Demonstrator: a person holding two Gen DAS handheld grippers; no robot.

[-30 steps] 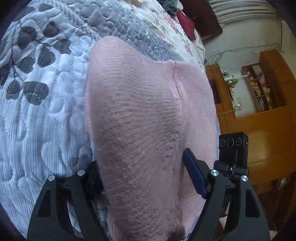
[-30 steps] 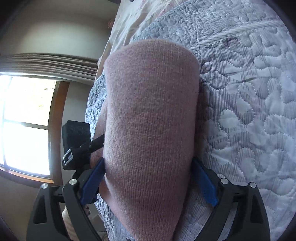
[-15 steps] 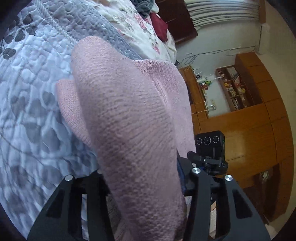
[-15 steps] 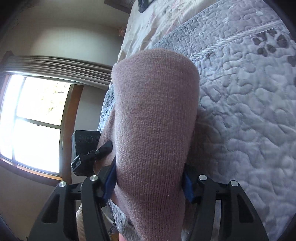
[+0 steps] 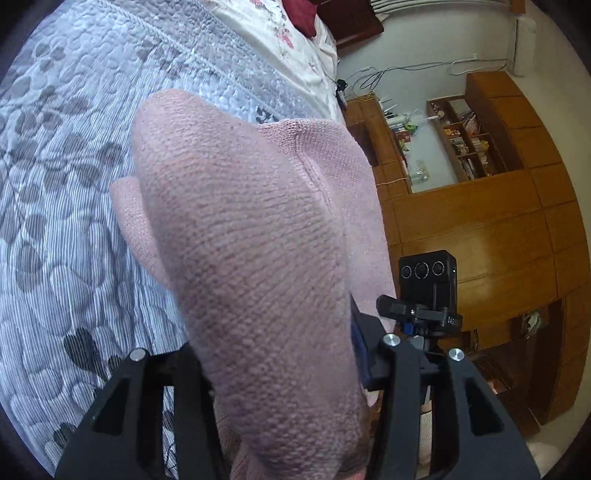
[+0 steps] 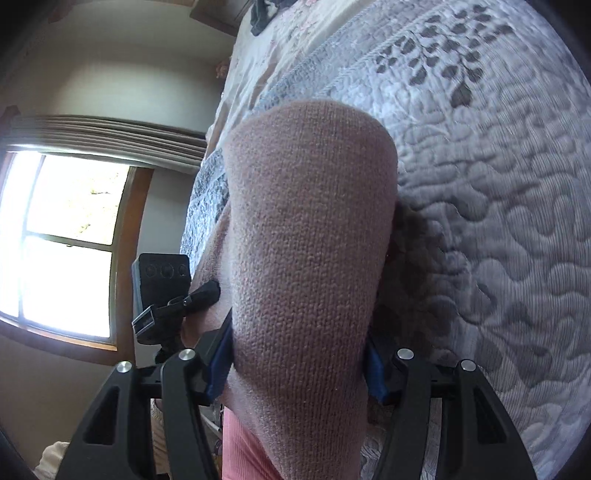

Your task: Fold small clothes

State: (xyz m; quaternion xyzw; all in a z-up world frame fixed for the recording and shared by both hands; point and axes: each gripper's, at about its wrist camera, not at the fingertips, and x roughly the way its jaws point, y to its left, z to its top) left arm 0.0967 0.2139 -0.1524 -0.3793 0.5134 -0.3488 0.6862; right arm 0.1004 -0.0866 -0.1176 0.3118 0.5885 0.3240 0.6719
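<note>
A pink knitted garment (image 5: 258, 240) fills the middle of the left wrist view, draped over and between the fingers of my left gripper (image 5: 280, 369), which is shut on it. The same pink knit (image 6: 306, 258) bulges up in the right wrist view, pinched between the blue pads of my right gripper (image 6: 299, 354), shut on the fabric. Both grippers hold the garment lifted above a grey quilted bedspread (image 5: 66, 184). The fingertips are hidden under the cloth. Each view shows the other gripper's black camera block (image 5: 428, 277) close beside the cloth.
The bedspread (image 6: 498, 184) carries dark leaf prints. A floral sheet (image 5: 280, 33) and a dark red pillow lie at the bed's far end. Wooden cabinets and shelves (image 5: 480, 206) stand right of the bed. A bright window (image 6: 62, 240) is on the other side.
Both grippers closed from open onto the pink garment and lifted it off the quilt; the views tilted toward the head of the bed.
</note>
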